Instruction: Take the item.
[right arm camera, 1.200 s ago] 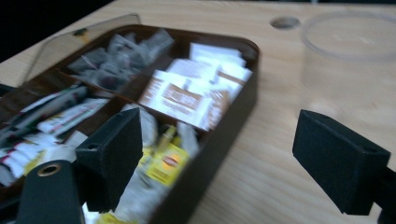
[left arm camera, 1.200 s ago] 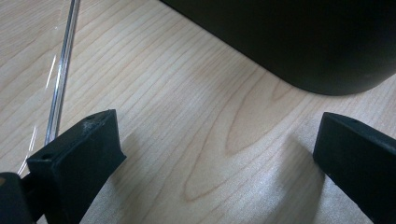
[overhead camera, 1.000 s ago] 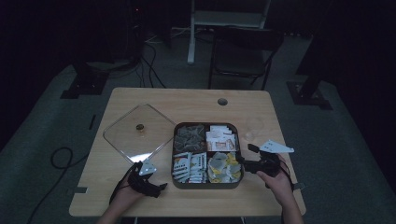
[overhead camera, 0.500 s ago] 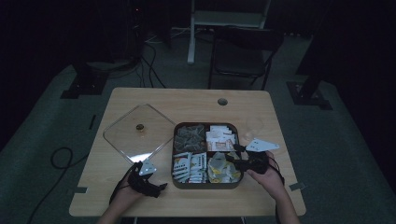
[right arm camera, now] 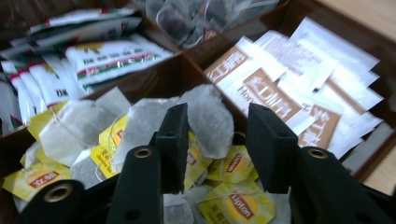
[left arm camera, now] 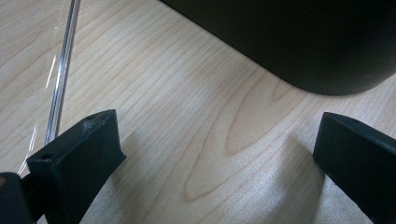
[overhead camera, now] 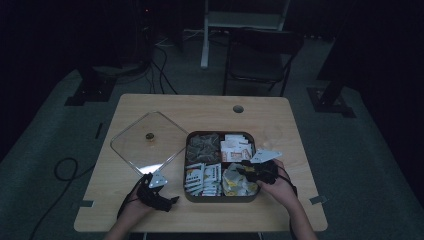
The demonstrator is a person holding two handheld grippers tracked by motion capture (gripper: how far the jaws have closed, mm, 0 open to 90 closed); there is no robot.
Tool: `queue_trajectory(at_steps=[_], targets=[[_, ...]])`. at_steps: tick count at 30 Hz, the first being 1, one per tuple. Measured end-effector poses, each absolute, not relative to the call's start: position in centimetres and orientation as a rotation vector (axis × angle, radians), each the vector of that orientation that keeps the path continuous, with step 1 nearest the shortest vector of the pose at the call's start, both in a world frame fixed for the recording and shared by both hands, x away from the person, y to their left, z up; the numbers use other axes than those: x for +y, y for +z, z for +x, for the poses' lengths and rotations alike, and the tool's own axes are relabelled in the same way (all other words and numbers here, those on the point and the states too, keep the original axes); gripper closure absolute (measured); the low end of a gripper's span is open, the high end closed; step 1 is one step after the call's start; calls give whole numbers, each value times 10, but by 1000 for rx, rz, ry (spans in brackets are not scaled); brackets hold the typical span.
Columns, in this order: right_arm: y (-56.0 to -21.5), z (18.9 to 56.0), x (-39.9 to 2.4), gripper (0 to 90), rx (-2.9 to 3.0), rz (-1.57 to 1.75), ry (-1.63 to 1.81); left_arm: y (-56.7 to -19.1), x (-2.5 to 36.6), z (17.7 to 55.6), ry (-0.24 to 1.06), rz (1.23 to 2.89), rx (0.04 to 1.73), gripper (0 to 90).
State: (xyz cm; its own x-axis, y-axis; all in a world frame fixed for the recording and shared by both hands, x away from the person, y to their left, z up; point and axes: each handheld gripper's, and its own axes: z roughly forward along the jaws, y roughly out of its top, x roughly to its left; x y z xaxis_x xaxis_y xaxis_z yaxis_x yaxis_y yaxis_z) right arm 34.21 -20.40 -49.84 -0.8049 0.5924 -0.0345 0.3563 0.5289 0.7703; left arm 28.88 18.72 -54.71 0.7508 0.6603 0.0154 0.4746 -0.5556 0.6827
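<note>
Wooden table (overhead camera: pixel 280 125), four-compartment box (overhead camera: pixel 218 199) of tea bags (right arm camera: pixel 205 116), sachets (right arm camera: pixel 261 88)

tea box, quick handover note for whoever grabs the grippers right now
Right gripper: over the near right compartment, jaws just been closing around a tea bag; whether the pads press on it yet I cannot tell.
Left gripper: open, resting on the table beside the tea box, holding nothing.
Clear lid is already off, lying left of the box.
Left, probably: finish the grip and lift the bag out.
</note>
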Motion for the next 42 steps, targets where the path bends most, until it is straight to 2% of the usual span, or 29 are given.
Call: queue_trajectory(at_steps=[10, 16, 42], targets=[[-506, 348, -196, 663, 2542, 802, 1080, -547, 187, 289, 354, 2267, 847, 16], [-504, 350, -200, 812, 2560, 869, 1131, -547, 187, 289, 354, 2267, 848, 16], [-476, 340, -210, 834, 2488, 910, 1361, -547, 187, 289, 354, 2267, 848, 16]])
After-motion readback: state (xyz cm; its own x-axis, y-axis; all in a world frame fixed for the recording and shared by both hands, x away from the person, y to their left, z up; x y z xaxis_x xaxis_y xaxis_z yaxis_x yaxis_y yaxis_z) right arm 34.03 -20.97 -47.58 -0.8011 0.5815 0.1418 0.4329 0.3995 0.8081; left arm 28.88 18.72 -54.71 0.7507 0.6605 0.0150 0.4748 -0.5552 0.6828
